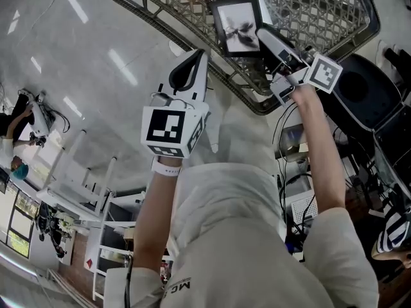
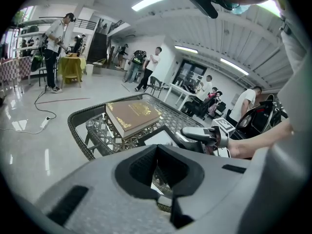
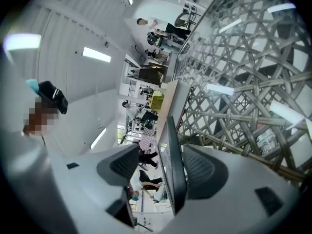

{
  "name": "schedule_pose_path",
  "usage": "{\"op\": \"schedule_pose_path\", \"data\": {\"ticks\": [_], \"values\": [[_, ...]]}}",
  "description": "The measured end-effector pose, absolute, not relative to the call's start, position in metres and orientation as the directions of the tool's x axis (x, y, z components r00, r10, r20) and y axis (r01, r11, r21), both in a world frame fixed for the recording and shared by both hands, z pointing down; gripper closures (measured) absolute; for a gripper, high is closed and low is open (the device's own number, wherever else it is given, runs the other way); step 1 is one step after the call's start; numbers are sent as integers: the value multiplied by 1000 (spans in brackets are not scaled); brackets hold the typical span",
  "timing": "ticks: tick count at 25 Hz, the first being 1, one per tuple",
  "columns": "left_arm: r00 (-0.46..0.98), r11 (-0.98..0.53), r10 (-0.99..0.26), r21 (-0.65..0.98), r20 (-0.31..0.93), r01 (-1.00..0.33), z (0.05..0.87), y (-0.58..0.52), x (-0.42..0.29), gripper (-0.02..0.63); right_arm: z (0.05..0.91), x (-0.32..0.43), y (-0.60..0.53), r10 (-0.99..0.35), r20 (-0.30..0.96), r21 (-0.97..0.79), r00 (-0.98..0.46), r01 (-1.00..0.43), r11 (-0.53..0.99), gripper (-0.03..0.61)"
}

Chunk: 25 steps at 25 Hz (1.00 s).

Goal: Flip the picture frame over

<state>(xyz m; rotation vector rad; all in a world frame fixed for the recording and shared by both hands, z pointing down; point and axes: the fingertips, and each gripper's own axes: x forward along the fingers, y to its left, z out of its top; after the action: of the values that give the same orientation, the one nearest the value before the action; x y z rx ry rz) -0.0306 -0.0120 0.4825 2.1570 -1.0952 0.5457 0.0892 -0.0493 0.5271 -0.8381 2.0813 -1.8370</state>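
Observation:
The black picture frame (image 1: 236, 25) lies picture side up on the glass top of the wicker table (image 1: 192, 50). My right gripper (image 1: 260, 34) reaches in at the frame's right edge. In the right gripper view the frame (image 3: 174, 165) stands edge-on between the jaws. It is close against one pad (image 3: 202, 167), and the other pad (image 3: 119, 165) stands clear, so the right gripper (image 3: 161, 165) is open. My left gripper (image 1: 192, 63) hangs in the air short of the table, jaws together and empty. From the left gripper (image 2: 158, 172) I see the frame (image 2: 157, 138) and the right gripper (image 2: 195, 133).
A thick brown book (image 2: 131, 115) lies on the table beyond the frame. The table's woven rim (image 2: 78, 130) runs round the glass. A black chair (image 1: 359, 88) and cables stand to the right. Several people stand far off across the hall.

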Motion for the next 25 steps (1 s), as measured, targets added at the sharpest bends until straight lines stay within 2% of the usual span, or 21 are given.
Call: {"op": "schedule_pose_path", "data": {"ticks": [8,12,16,21,25], "values": [[566,-442,-547,362,617,-821,484,-12,-32,589,542,94,-52,-542,340,-884,-769,-457,94,304],[566,-442,-549,361,615,-821,483,-11,-33,589,550,93,-48,-505,458,-784,-731,-600,158,288],[567,-444,-552,360,611,-821,483,-12,-33,589,558,94,-44,-490,532,-698,-690,-685,207,279],[573,-452,-552,360,606,-816,481,-12,-35,589,566,98,-38,-475,661,-469,-580,-814,341,272],[572,-451,-558,358,601,-817,479,-12,-38,589,562,91,-33,-476,702,-343,-530,-837,425,268]]}}
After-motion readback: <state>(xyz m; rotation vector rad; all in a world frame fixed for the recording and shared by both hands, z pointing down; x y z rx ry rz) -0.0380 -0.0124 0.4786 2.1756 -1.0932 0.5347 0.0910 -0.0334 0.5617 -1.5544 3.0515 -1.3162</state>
